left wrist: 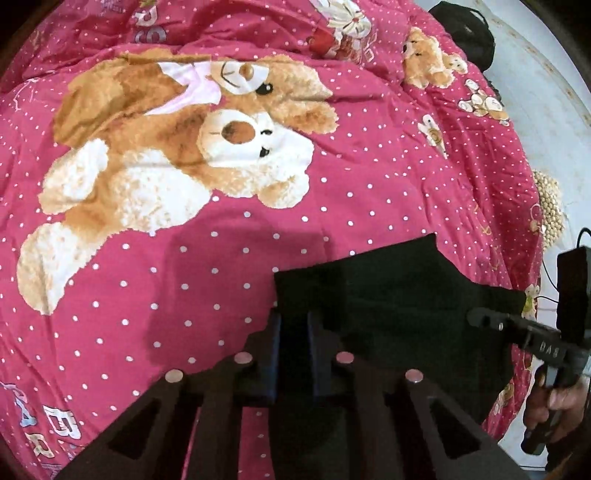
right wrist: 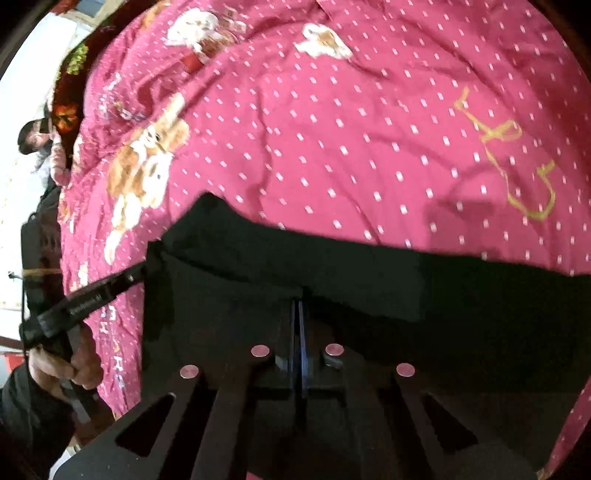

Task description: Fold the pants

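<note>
Black pants (left wrist: 399,295) lie folded on a pink dotted bed cover (left wrist: 184,280) printed with teddy bears. In the left wrist view my left gripper (left wrist: 294,325) has its jaws drawn narrow on the near left corner of the pants, with fabric between the pads. My right gripper (left wrist: 476,319) reaches in from the right onto the other corner. The right wrist view shows the pants (right wrist: 369,273) across the lower half, and my right gripper (right wrist: 298,310) is shut tight, pinching a fold of the black fabric. My left gripper (right wrist: 136,275) touches the far left corner there.
The bed cover (right wrist: 332,147) stretches wide beyond the pants. A pale floor (left wrist: 554,110) lies past the right bed edge, with a black bag (left wrist: 465,33) and a beaded cushion (left wrist: 550,206). A hand (right wrist: 62,365) holds the left gripper; a dark floral blanket (right wrist: 70,92) lies far left.
</note>
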